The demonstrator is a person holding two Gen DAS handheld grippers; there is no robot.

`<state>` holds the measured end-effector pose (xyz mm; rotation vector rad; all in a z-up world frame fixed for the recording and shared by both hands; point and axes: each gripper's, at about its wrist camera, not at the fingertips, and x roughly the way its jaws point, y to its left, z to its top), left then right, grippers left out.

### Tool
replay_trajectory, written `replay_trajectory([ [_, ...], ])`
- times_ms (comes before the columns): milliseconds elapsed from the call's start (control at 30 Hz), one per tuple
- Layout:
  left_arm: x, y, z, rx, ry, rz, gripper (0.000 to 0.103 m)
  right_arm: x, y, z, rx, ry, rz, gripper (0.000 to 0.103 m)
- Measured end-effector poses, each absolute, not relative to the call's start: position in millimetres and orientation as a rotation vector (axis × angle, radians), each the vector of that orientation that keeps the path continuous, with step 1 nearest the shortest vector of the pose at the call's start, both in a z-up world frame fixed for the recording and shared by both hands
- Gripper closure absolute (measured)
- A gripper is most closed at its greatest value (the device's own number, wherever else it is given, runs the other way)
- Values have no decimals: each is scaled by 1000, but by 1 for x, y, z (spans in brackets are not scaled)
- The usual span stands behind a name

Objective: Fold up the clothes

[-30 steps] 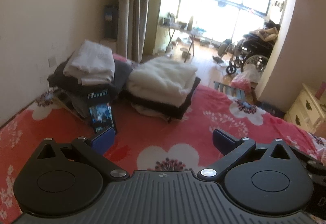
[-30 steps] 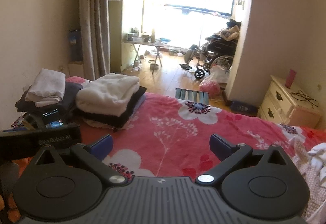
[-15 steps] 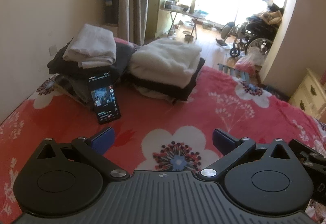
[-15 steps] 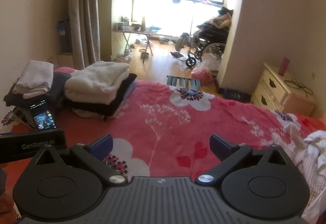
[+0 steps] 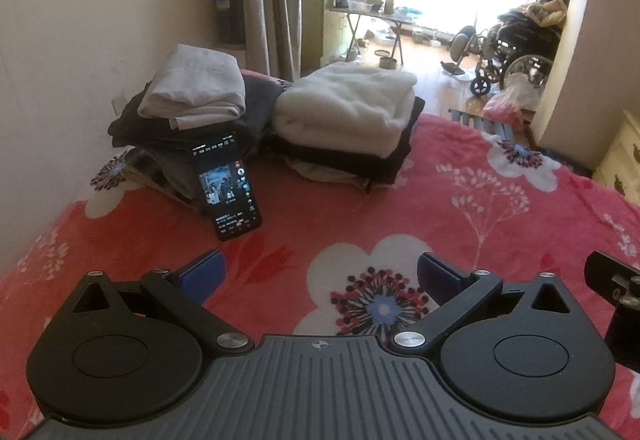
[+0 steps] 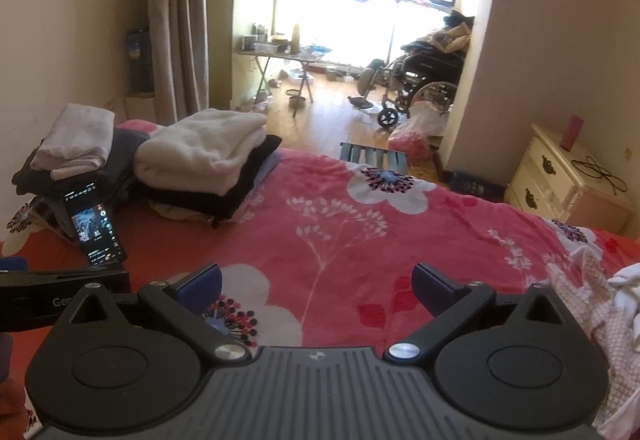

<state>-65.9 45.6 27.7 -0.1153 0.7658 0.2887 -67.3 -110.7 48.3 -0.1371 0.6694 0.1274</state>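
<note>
Well ahead of both spread grippers, left (image 5: pixel 318 274) and right (image 6: pixel 316 286), lie 2 folded stacks (image 5: pixel 344 116).

A lit phone (image 5: pixel 226 186) leans upright on the red floral blanket (image 5: pixel 400 208); beyond stands a wheelchair (image 6: pixel 416 80).

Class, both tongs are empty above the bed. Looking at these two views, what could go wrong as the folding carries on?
1. The lit black smartphone leans against the left stack of folded clothes; nudging that stack would likely topple it.
2. The unfolded pale clothes lie at the far right edge, partly out of view, so the open right tongs may grab blindly.
</note>
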Motion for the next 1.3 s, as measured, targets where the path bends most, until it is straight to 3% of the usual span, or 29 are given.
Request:
replay_trajectory([
  [1300,-63,49,33,-87,752,283,0,-62,-96,41,-159,713,161,0],
])
